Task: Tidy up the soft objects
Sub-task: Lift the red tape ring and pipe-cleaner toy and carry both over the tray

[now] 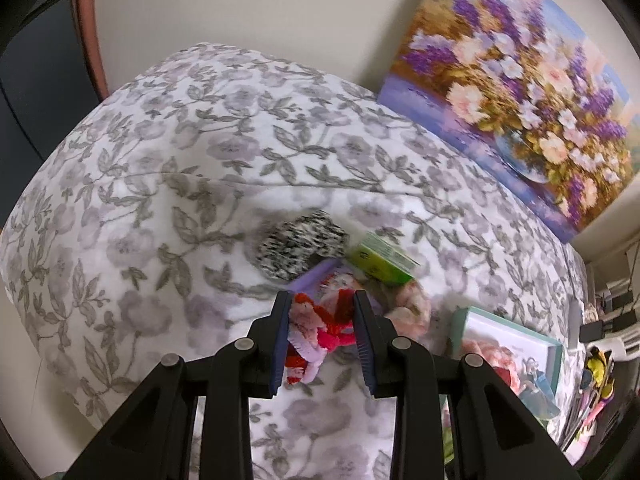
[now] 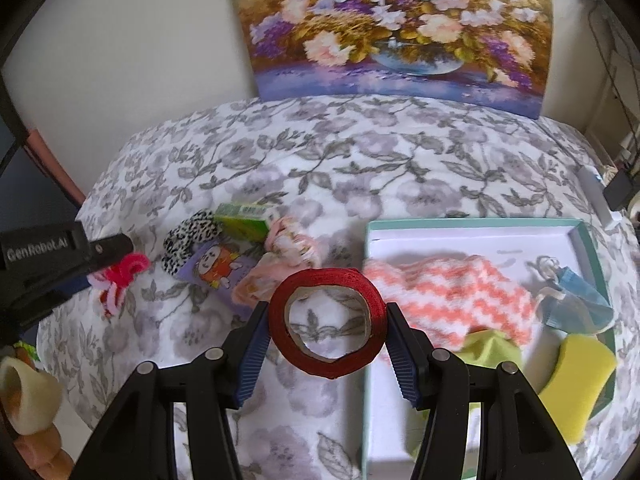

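My left gripper (image 1: 322, 322) is shut on a bundle of pink, red and lilac pipe cleaners (image 1: 316, 332), held above the floral bedspread (image 1: 160, 160); the bundle also shows in the right wrist view (image 2: 120, 280). My right gripper (image 2: 327, 322) is shut on a roll of red ribbon (image 2: 327, 322), held just left of a teal-rimmed white box (image 2: 472, 236). The box holds an orange-and-white zigzag fuzzy sock (image 2: 448, 296), a blue fabric piece (image 2: 576, 300), a green cloth (image 2: 492, 348) and a yellow sponge (image 2: 580, 384).
On the bedspread lie a black-and-white spotted scrunchie (image 2: 188, 240), a green carton (image 2: 244, 220), a lilac cartoon packet (image 2: 216, 268) and a pink scrunchie (image 2: 292, 244). A flower painting (image 2: 392, 28) leans on the wall. Cluttered shelves stand at the right (image 1: 600, 360).
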Tool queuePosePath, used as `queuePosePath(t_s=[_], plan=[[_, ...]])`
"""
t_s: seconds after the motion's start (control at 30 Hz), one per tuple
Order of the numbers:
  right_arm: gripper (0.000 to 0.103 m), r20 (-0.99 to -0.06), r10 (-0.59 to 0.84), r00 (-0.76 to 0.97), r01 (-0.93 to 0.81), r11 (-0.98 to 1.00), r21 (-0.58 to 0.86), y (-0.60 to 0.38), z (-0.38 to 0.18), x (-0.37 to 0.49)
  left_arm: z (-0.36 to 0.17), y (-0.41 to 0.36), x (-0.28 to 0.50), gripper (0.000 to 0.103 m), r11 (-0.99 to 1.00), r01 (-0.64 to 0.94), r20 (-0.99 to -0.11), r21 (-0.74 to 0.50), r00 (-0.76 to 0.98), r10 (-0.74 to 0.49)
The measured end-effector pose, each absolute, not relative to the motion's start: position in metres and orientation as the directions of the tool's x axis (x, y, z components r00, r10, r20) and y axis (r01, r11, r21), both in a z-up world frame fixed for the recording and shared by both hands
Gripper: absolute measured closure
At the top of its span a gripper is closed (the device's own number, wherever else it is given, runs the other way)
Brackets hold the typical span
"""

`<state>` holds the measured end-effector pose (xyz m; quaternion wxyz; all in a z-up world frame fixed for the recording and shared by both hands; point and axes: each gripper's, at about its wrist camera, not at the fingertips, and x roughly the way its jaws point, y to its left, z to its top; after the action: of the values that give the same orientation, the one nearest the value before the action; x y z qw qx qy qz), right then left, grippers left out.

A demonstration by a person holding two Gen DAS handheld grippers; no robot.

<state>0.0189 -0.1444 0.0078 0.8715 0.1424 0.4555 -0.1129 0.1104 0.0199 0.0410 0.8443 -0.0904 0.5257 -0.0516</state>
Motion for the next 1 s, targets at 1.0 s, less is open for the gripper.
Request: queuePosePath(t_s=[1.0], plan=[[0.044, -0.874, -0.171, 0.454, 0.647, 0.738, 0.192, -0.307, -0.017, -0.069, 0.03, -0.162, 0.045, 0.07, 0.916, 0.363, -0.893, -0.173, 0.335, -0.302]])
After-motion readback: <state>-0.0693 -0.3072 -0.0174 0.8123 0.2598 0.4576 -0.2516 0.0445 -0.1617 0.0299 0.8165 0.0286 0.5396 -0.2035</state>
